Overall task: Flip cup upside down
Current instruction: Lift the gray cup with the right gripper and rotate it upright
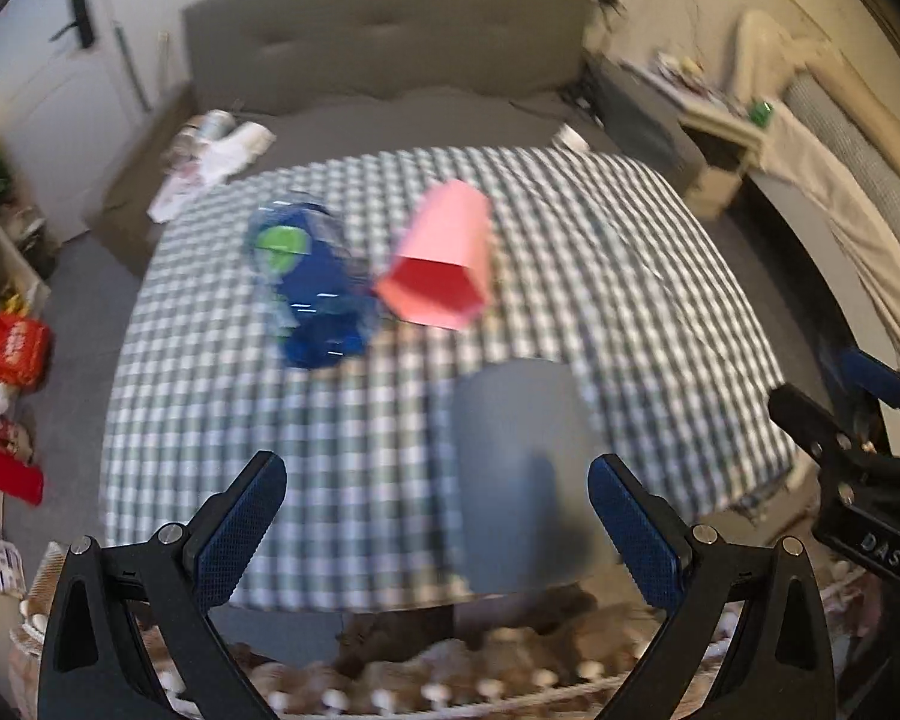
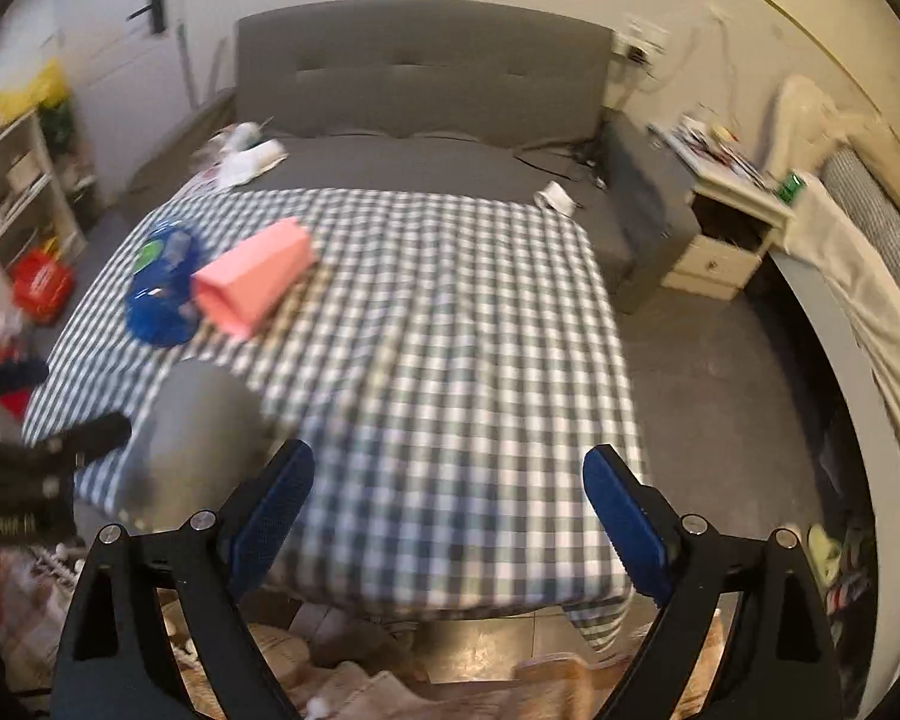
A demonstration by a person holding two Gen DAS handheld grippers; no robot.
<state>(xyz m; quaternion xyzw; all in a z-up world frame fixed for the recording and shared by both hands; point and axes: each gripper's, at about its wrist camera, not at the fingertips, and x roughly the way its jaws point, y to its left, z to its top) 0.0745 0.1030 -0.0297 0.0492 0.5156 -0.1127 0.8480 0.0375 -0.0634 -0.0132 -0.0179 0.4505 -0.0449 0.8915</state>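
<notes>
A pink cup (image 1: 444, 258) lies on its side on the checked tablecloth (image 1: 570, 276), its red inside facing me. It also shows in the right wrist view (image 2: 252, 282), far left. My left gripper (image 1: 438, 516) is open and empty, held above the table's near edge, well short of the cup. My right gripper (image 2: 447, 504) is open and empty above the near edge, to the right of the cup. The right gripper also shows in the left wrist view (image 1: 834, 438) at the right edge. Both views are motion-blurred.
A blue plastic bottle with a green cap (image 1: 312, 282) lies just left of the cup, close to it. A grey round object (image 1: 519, 480) sits near the table's front edge. A grey bed (image 2: 420, 120) stands behind the table, a nightstand (image 2: 726, 228) at right.
</notes>
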